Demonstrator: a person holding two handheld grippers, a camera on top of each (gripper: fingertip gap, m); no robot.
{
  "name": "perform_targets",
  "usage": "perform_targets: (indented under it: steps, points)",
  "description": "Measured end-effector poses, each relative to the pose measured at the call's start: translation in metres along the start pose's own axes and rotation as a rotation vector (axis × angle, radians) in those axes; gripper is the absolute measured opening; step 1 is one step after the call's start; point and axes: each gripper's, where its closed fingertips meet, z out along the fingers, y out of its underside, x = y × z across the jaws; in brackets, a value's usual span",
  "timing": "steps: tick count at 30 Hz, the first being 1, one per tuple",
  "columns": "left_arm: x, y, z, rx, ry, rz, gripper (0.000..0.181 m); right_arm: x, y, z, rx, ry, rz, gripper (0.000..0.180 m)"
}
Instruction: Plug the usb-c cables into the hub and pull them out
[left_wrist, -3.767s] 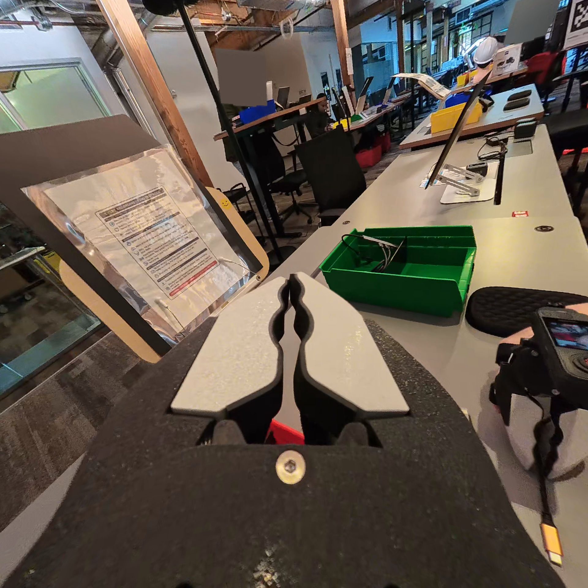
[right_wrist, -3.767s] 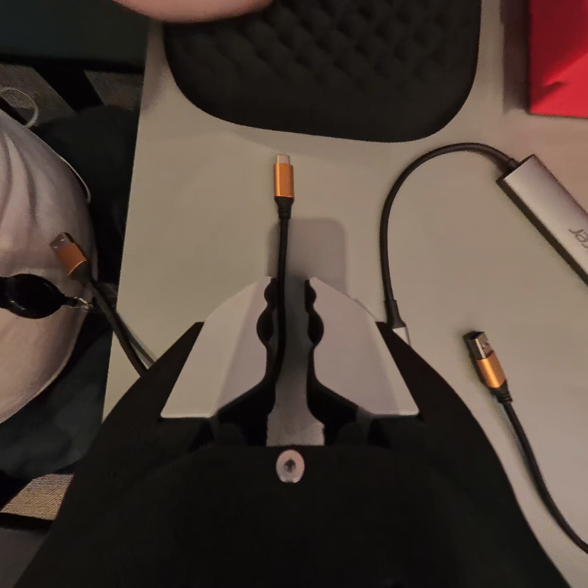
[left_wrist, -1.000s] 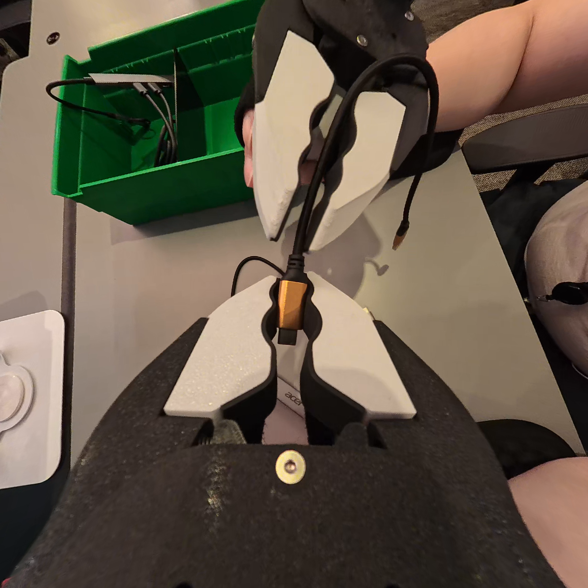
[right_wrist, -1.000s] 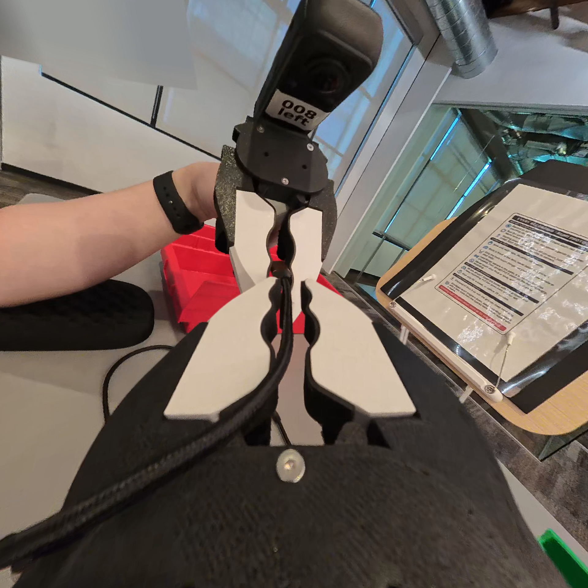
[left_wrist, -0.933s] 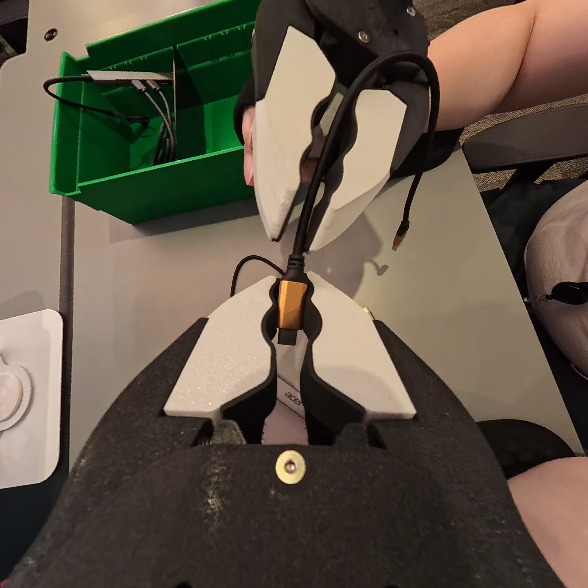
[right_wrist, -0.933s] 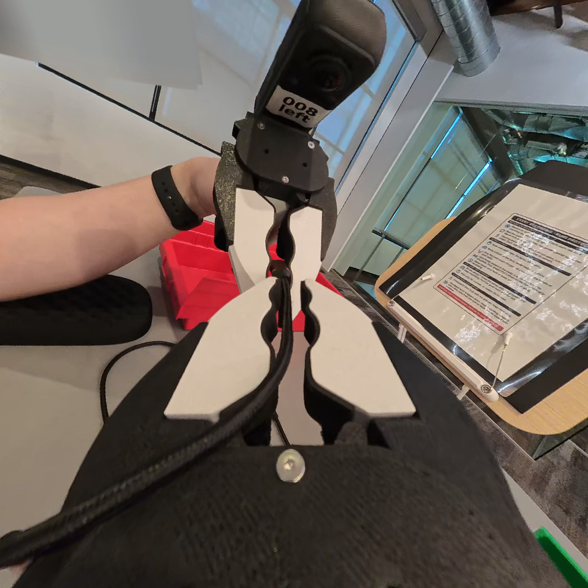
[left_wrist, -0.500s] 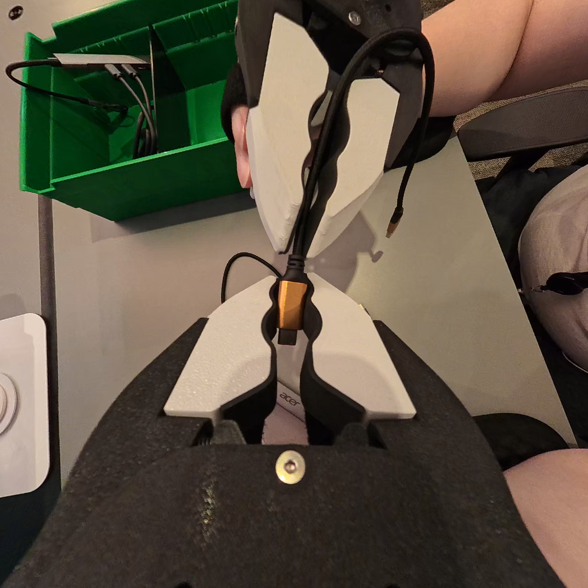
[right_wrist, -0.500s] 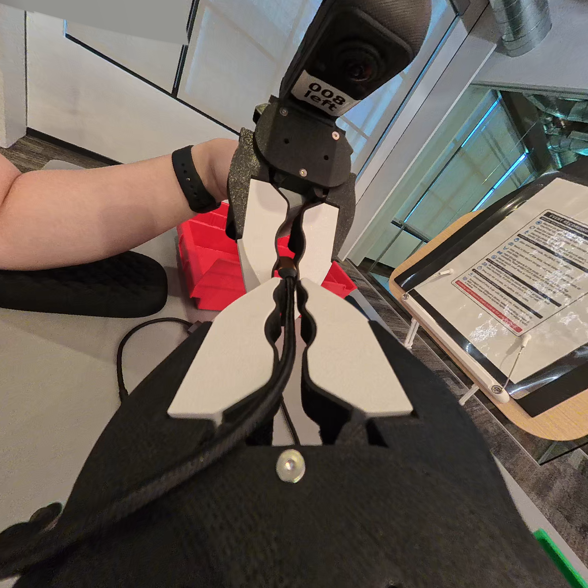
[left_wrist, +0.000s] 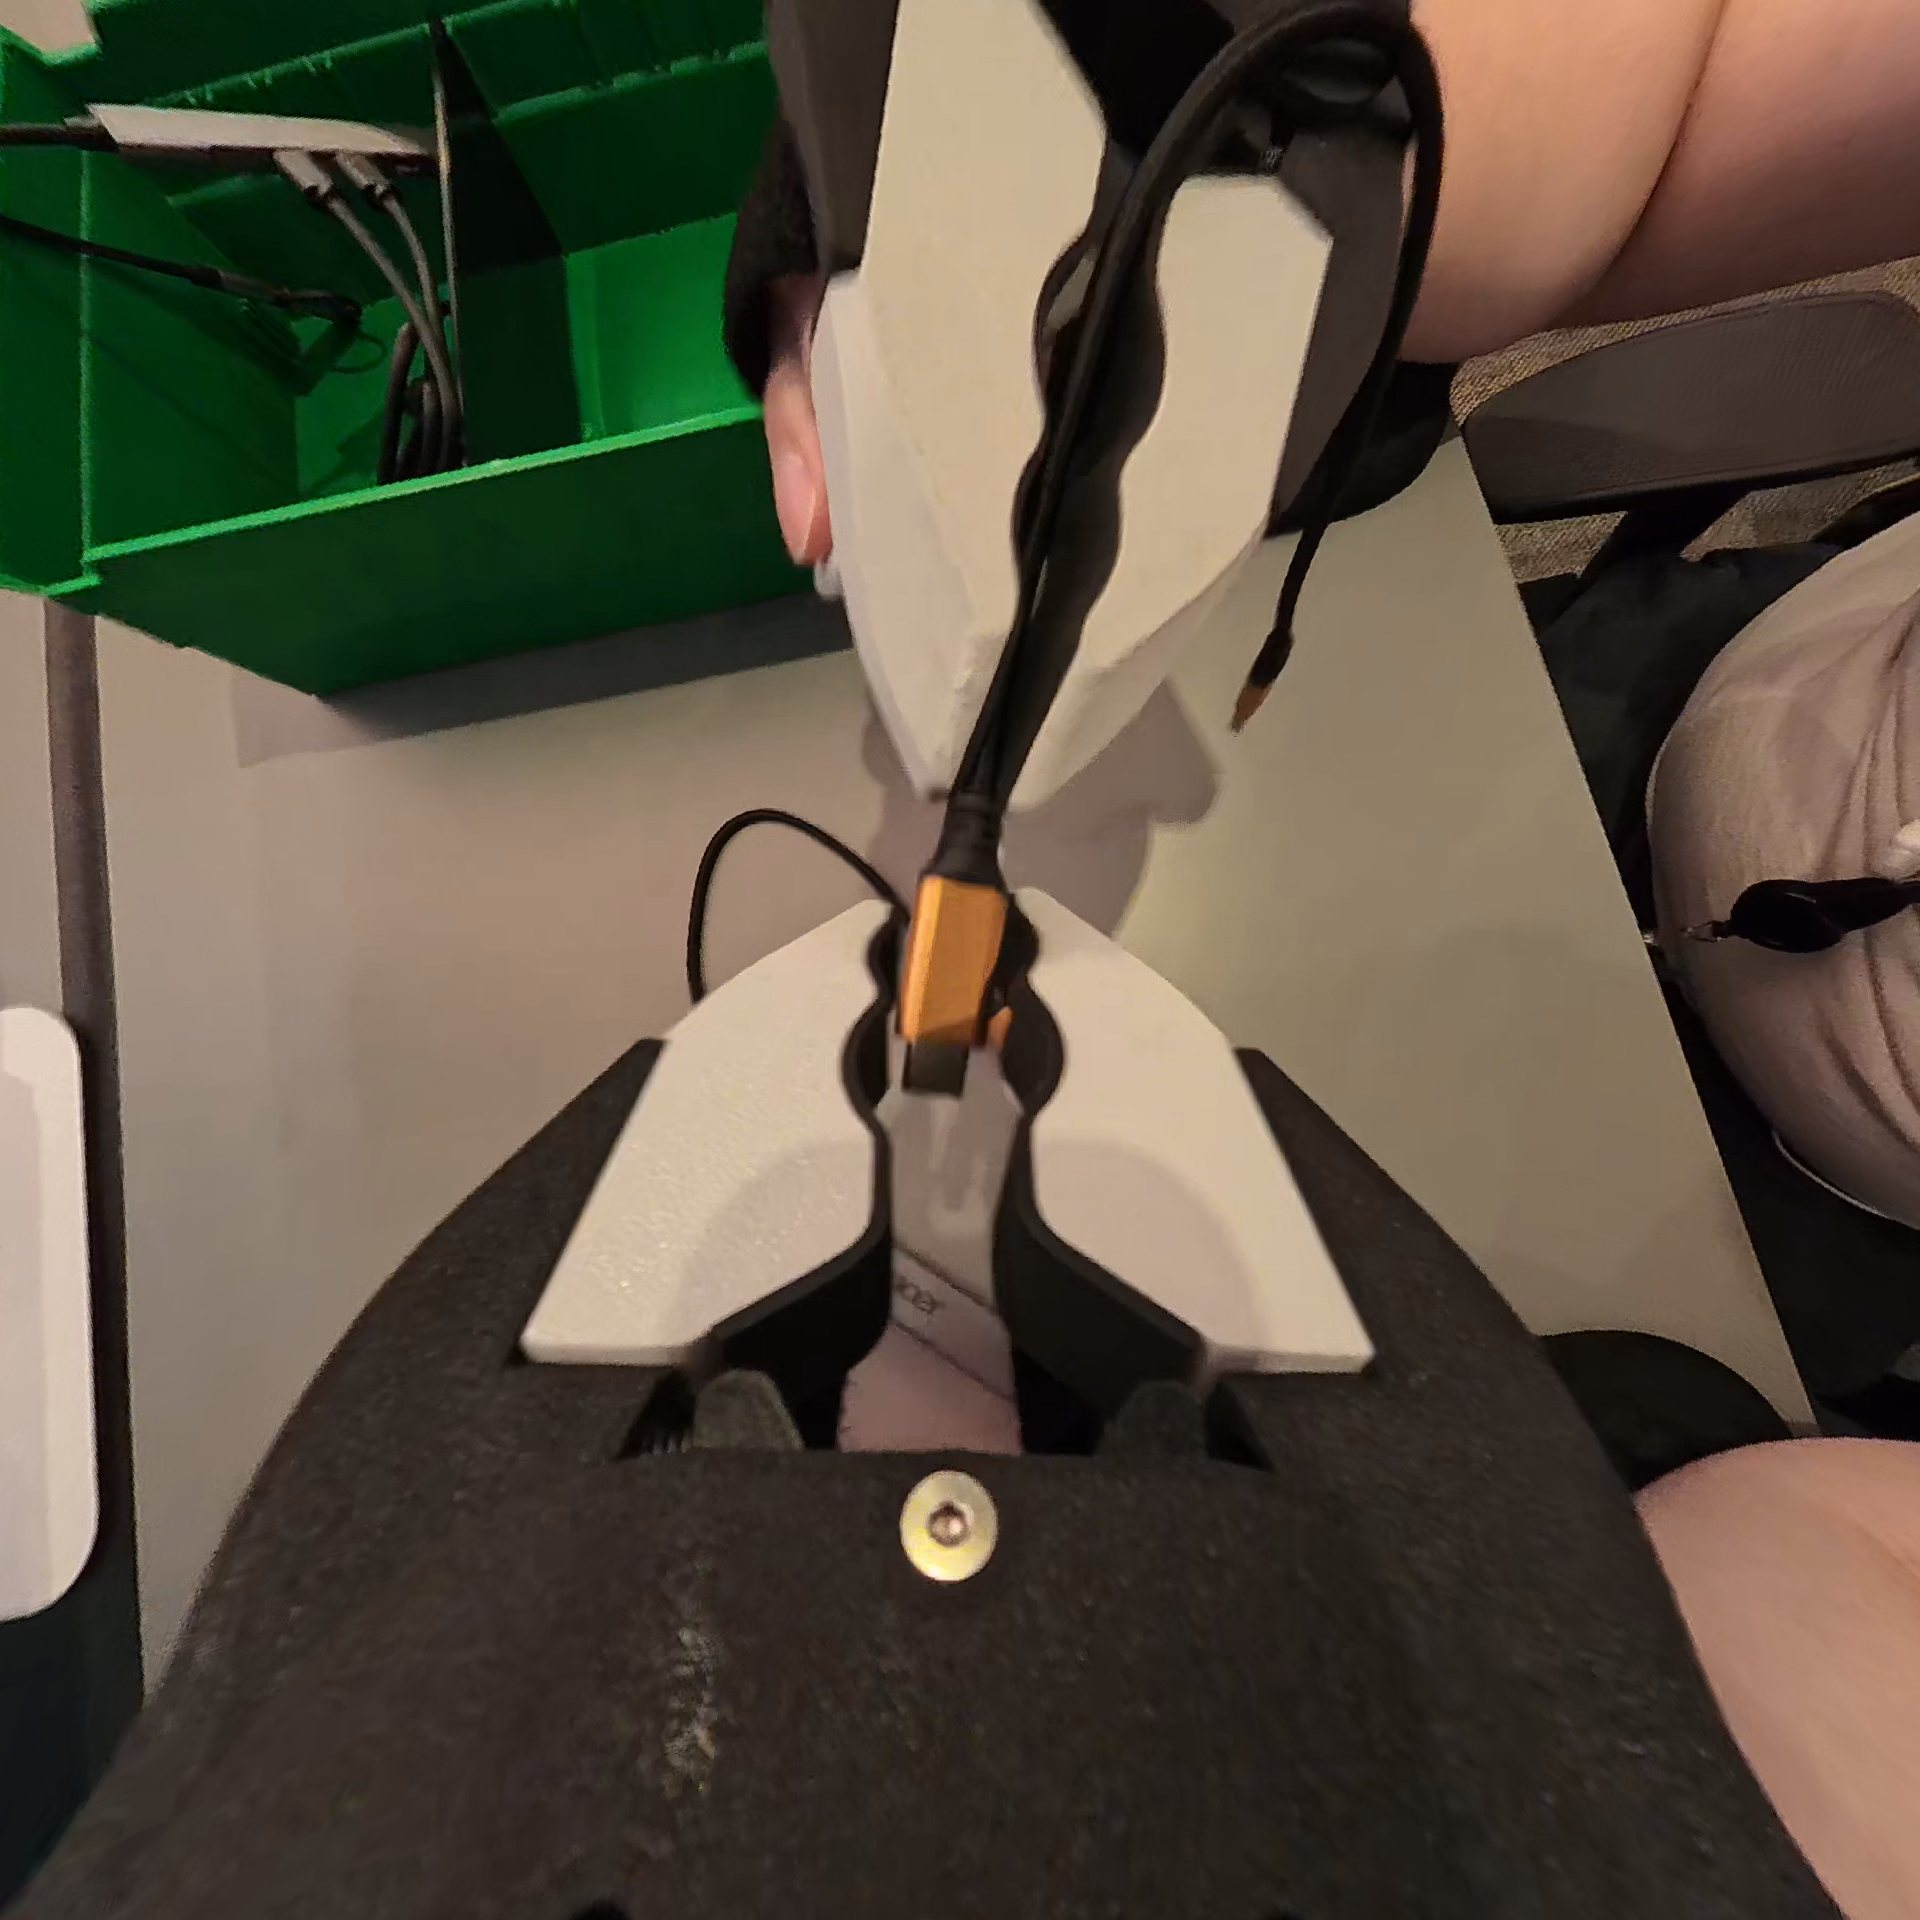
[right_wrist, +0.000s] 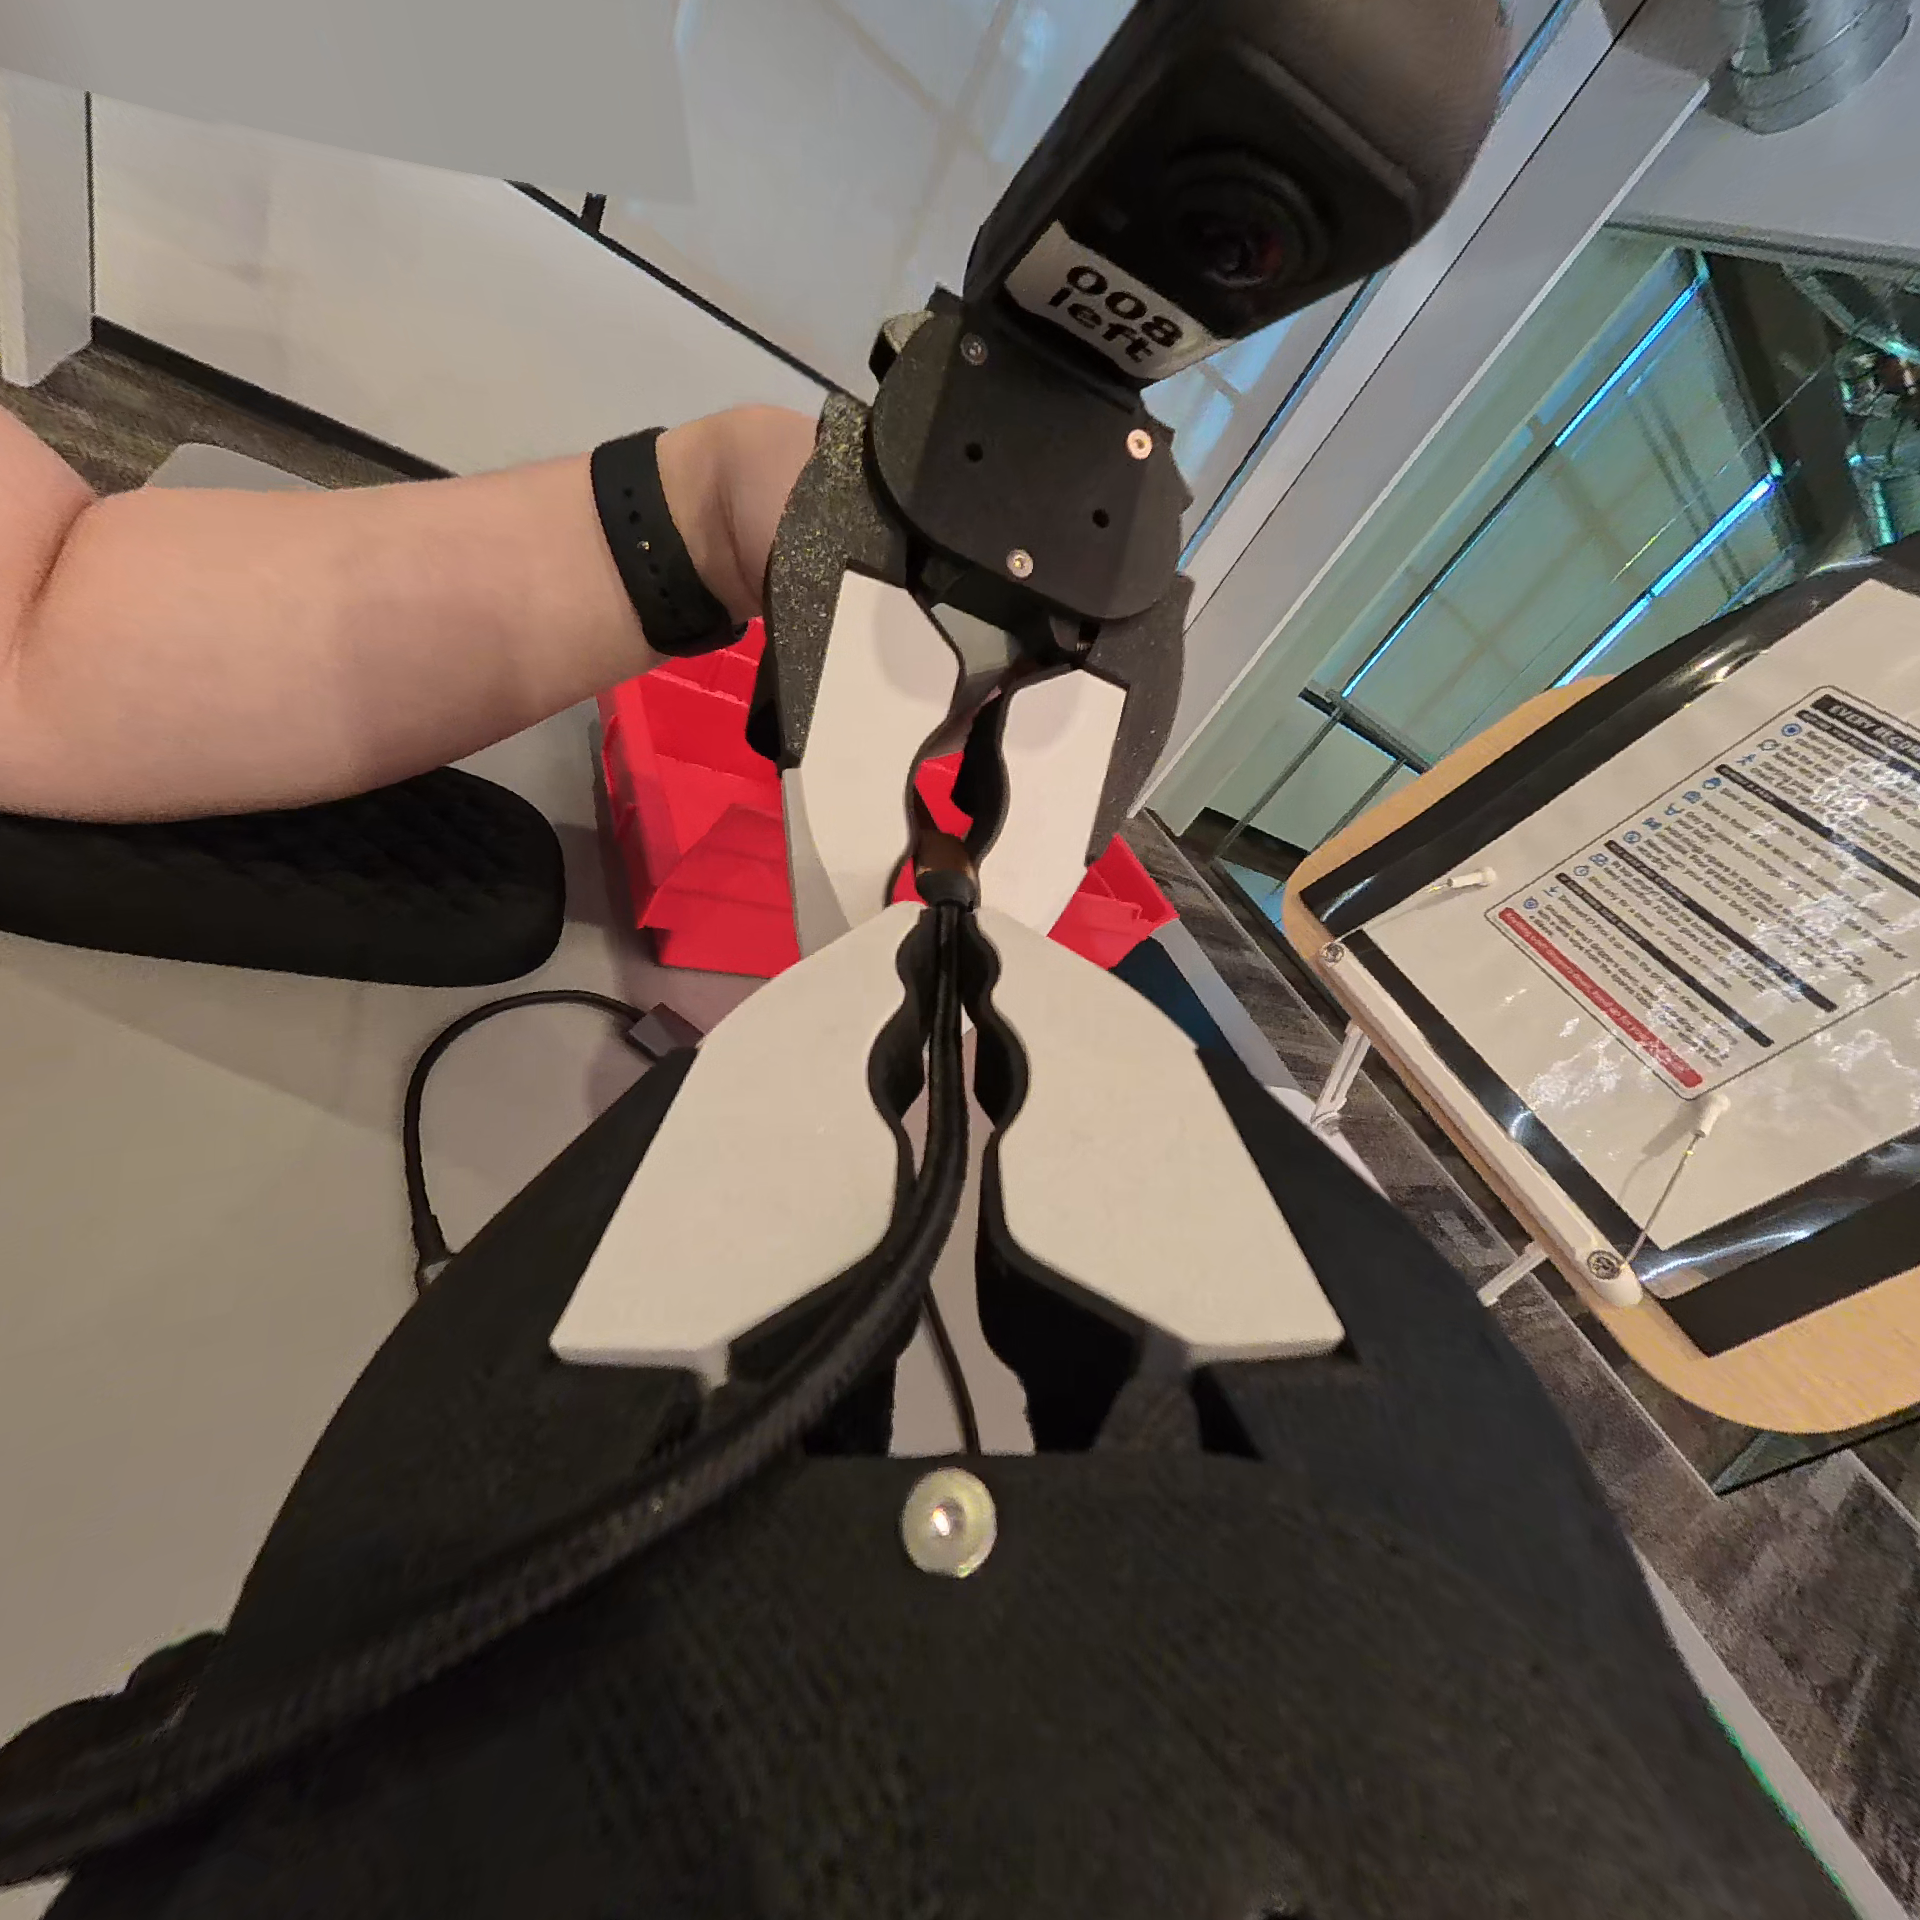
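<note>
My left gripper is shut on the orange usb-c plug, which sits tilted between its tips. The plug's black cable runs up into my right gripper, which faces the left one tip to tip just above it. In the right wrist view my right gripper is shut on that cable, with the left gripper right in front. The silver hub lies on the table under my left fingers. The cable's other orange end dangles free.
A green bin with another hub and cables stands at the back left. A red bin and a black padded rest lie behind the hub's own lead. A sign board stands off the table's right edge. Only a small space, under 4 cm, lies between the two pairs of fingers. Both grippers' tips are roughly 20 cm from the silver hub.
The two grippers have drawn closer together. The right fingers have closed tighter on the cable, and the plug now sits tilted in the left tips.
</note>
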Motion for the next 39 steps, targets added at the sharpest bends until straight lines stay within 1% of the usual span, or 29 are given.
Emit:
perform_targets:
  steps: [2,3,4,6,7,8,10,12,14,15,17,19,21,23,24,26,29,30,31,32,33,34,37,39]
  points:
    - [-0.008,0.012,-0.008,-0.038,-0.052,-0.047,0.052,0.010,-0.006,-0.004,-0.003,0.025,-0.010,0.005]
    - [-0.014,0.021,-0.014,-0.070,-0.091,-0.091,0.066,0.018,-0.011,-0.008,-0.006,0.039,-0.018,0.005]
    - [-0.020,0.033,-0.022,-0.104,-0.132,-0.148,0.069,0.027,-0.017,-0.012,-0.009,0.040,-0.019,0.005]
    - [-0.027,0.058,-0.036,-0.183,-0.193,-0.274,0.065,0.051,-0.037,-0.023,0.000,0.046,0.004,0.005]
    - [-0.026,0.070,-0.040,-0.226,-0.203,-0.321,0.058,0.065,-0.052,-0.030,0.031,0.060,0.008,0.005]
    - [-0.025,0.079,-0.042,-0.268,-0.209,-0.352,0.052,0.077,-0.067,-0.036,0.056,0.063,0.017,0.005]
    - [-0.024,0.094,-0.040,-0.354,-0.218,-0.389,0.051,0.103,-0.086,-0.050,0.060,0.114,0.008,0.005]
    - [-0.023,0.102,-0.033,-0.420,-0.207,-0.404,0.046,0.120,-0.085,-0.062,0.024,0.177,-0.002,0.005]
    - [-0.023,0.105,-0.023,-0.459,-0.191,-0.404,0.041,0.129,-0.076,-0.071,0.039,0.233,0.002,0.005]
    - [-0.024,0.106,-0.017,-0.477,-0.182,-0.413,0.038,0.130,-0.073,-0.074,0.059,0.227,-0.005,0.005]
    - [-0.020,0.115,-0.007,-0.532,-0.153,-0.465,0.034,0.135,-0.066,-0.078,0.081,0.196,0.052,0.005]
    - [-0.015,0.127,0.001,-0.594,-0.137,-0.572,0.029,0.133,-0.070,-0.085,0.143,0.151,0.061,0.005]
    - [-0.009,0.135,0.008,-0.609,-0.136,-0.771,0.024,0.129,-0.073,-0.092,0.177,0.121,0.053,0.005]
    - [-0.006,0.133,0.016,-0.548,-0.127,-0.966,0.023,0.124,-0.077,-0.096,0.191,0.100,0.026,0.005]
    - [-0.006,0.133,0.019,-0.517,-0.132,-1.019,0.022,0.123,-0.081,-0.098,0.205,0.092,0.010,0.003]
    - [-0.003,0.140,0.024,-0.542,-0.152,-1.023,0.023,0.120,-0.090,-0.103,0.243,0.075,0.007,0.005]
    - [0.006,0.165,0.024,-0.710,-0.206,-0.946,0.029,0.115,-0.101,-0.111,0.324,0.040,0.012,0.005]
    - [0.006,0.175,0.020,-0.784,-0.245,-0.917,0.036,0.114,-0.103,-0.114,0.342,0.031,0.014,0.005]
    - [0.006,0.182,0.016,-0.847,-0.281,-0.885,0.037,0.114,-0.103,-0.116,0.354,0.025,0.016,0.005]
    - [0.005,0.186,0.014,-0.883,-0.296,-0.852,0.039,0.115,-0.104,-0.118,0.364,0.026,0.019,0.005]
    - [0.004,0.188,0.015,-0.901,-0.303,-0.819,0.045,0.114,-0.106,-0.120,0.374,0.022,0.021,0.005]
    - [0.002,0.190,0.016,-0.920,-0.305,-0.793,0.053,0.113,-0.107,-0.122,0.382,0.012,0.020,0.005]
    - [0.007,0.196,0.019,-0.996,-0.257,-0.785,0.056,0.112,-0.110,-0.129,0.399,0.014,0.004,0.005]
    - [0.006,0.198,0.024,-1.003,-0.223,-0.801,0.057,0.109,-0.110,-0.132,0.407,-0.002,0.002,0.005]
